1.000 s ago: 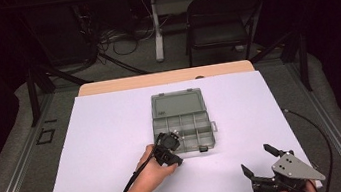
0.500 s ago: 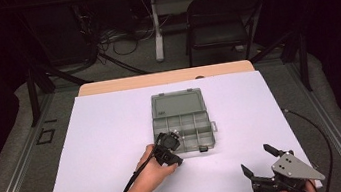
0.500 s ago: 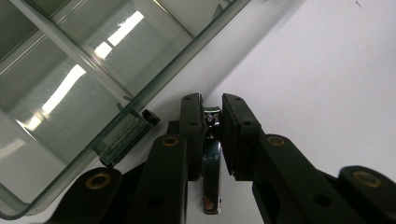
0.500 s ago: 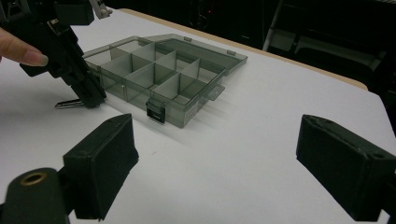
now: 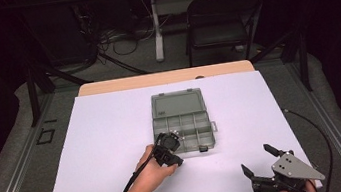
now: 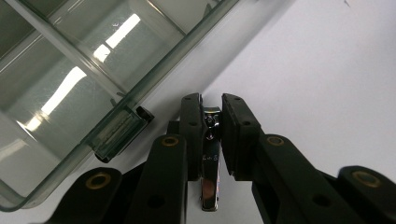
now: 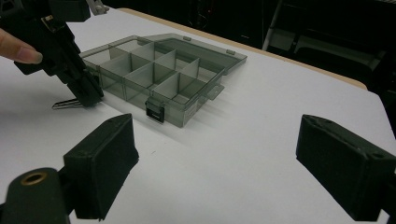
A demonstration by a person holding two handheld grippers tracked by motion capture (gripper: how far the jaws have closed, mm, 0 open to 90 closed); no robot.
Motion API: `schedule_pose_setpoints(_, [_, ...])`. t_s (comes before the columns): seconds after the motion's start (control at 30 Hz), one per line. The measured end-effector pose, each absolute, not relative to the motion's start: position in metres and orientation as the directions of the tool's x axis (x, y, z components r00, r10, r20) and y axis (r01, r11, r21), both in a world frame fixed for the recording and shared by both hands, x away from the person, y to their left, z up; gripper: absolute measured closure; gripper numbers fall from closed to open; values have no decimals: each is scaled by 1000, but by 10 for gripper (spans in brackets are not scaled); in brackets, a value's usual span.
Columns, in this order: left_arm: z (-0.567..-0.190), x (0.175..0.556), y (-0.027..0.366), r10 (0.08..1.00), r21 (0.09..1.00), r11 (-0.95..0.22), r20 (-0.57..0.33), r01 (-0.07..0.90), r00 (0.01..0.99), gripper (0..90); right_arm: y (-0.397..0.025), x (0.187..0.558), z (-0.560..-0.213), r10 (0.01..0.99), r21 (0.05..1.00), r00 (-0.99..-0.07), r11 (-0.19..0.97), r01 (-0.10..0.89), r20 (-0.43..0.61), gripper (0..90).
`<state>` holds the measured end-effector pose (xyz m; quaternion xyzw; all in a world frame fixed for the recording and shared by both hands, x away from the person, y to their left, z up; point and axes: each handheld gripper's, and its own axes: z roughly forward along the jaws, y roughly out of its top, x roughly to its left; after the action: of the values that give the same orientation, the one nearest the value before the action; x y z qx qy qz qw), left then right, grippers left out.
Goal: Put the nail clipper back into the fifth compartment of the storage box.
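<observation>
We see the left hand-held gripper [image 6: 212, 135] clamped on a metal nail clipper [image 6: 210, 158], just beside the open grey organizer box [image 5: 182, 120]. The right hand-held gripper [image 5: 257, 160] is wide open and holds nothing, well apart from the box.

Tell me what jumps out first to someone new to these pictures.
A grey divided box lies open mid-table on the white sheet. At its near edge the left hand-held gripper is shut on a shiny nail clipper lying on the sheet. The right hand-held gripper waits open near the table's front right corner.
</observation>
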<state>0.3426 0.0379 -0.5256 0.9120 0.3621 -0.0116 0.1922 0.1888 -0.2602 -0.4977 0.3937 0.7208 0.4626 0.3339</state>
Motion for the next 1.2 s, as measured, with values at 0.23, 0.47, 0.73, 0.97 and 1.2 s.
schedule_pose_setpoints(0.23, [-522,340,39,653,353,-662,-162,662,740,790,-260,189,-498,877,929,-466,260,262,-114,116])
schedule_pose_setpoints(0.47, [-518,337,41,644,362,-664,-167,654,747,793,-260,189,-498,877,930,-466,260,261,-115,116])
schedule_pose_setpoints(0.73, [-509,333,45,639,381,-656,-181,652,748,799,-260,189,-498,877,930,-466,263,257,-118,116])
schedule_pose_setpoints(0.97, [-502,332,50,636,401,-648,-183,648,749,799,-260,189,-498,877,931,-465,262,256,-119,116])
schedule_pose_setpoints(1.2, [-488,330,59,638,442,-625,-187,644,747,799,-260,189,-498,877,931,-465,261,255,-119,116])
